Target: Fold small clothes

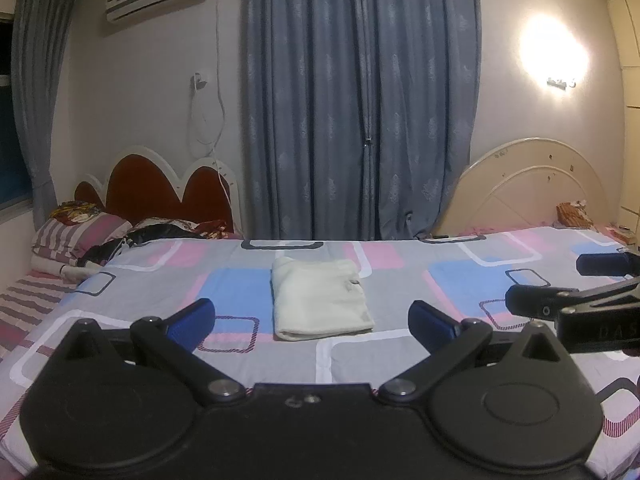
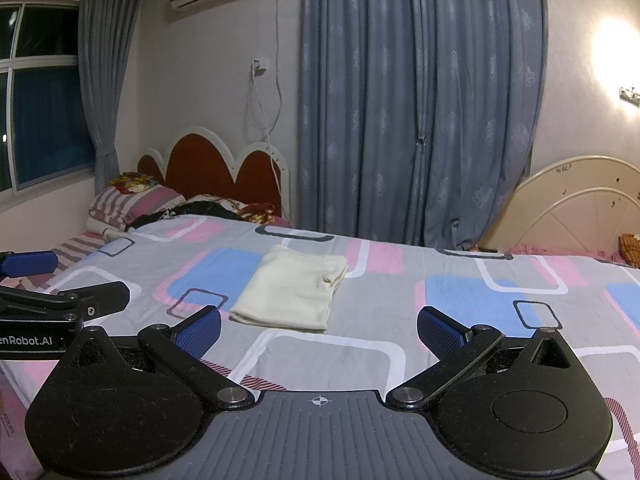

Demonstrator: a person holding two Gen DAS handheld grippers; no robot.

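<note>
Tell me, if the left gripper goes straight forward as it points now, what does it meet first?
Probably the folded cream cloth on the bedsheet: it lies ahead between the open fingers of the left gripper. Depth is unclear.

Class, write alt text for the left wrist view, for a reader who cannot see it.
A folded cream garment lies flat on a bedsheet patterned in pink, blue and grey, just ahead of the left gripper, whose blue-padded jaws stand wide open and empty. The right gripper pokes in from the right edge, and grey-blue curtains hang behind the bed.
</note>
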